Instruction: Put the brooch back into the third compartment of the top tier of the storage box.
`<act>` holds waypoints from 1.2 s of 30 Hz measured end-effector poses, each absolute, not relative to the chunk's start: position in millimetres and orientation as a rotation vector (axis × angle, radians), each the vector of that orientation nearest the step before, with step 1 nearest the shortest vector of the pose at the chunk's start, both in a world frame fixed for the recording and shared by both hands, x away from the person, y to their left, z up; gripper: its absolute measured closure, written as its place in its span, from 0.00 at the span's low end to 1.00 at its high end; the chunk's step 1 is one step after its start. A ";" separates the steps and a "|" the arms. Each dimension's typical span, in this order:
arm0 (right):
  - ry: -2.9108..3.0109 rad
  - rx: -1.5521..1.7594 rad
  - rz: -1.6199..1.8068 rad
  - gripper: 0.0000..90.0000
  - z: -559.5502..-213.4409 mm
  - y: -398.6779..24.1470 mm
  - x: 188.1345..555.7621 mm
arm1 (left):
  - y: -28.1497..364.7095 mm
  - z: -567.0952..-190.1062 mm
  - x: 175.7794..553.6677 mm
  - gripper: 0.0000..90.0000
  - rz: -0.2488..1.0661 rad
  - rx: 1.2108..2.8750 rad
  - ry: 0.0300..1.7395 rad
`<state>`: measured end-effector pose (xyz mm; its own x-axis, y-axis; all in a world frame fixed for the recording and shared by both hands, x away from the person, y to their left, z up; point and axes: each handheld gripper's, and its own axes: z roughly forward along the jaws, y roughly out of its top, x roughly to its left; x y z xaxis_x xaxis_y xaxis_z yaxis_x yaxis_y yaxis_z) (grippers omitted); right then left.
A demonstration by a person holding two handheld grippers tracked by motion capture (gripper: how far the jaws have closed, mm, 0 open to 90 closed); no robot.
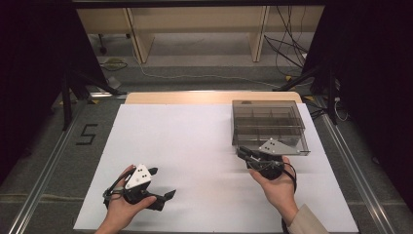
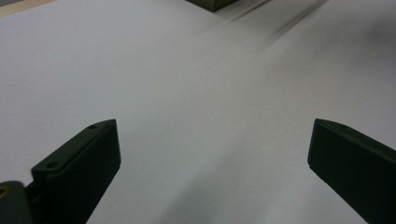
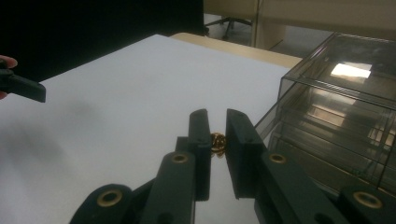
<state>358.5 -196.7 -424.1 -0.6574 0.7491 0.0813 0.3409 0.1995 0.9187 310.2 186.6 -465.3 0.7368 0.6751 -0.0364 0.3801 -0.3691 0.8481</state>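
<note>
Here, right hand-held gripper (image 3: 217, 128) clamped on small gold piece (image 3: 217, 143) beside clear compartment box (image 3: 336, 116); left hand-held gripper (image 2: 210, 140) apart

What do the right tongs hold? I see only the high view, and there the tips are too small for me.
Observer: In the right gripper view, the right tongs pinch a small gold-coloured object; what it is, I cannot tell.
Operator: Is anything between the left tongs?
Observer: No. In the left gripper view, the left tongs stand wide open over the bare white table.
Operator: Do the right tongs touch the box?
Observer: No. The clear compartment box stands beside them in the right gripper view, with a gap between.
</note>
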 end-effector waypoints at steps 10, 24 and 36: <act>2.057 1.051 1.453 0.90 -421.6 -209.1 359.6 | 186.7 -465.2 310.1 0.03 0.398 2.001 0.800; 2.006 1.100 1.446 0.90 -420.1 -226.4 362.5 | 186.7 -465.1 310.1 0.03 0.398 2.000 0.800; 1.993 1.112 1.445 0.90 -420.1 -229.4 363.8 | 186.6 -465.1 310.1 0.03 0.398 2.000 0.798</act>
<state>363.8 -229.4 -420.1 -0.5817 0.8066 0.1048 0.3505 0.1323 0.9272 310.1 186.6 -465.1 0.7381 0.6738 -0.0339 0.3776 -0.3709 0.8485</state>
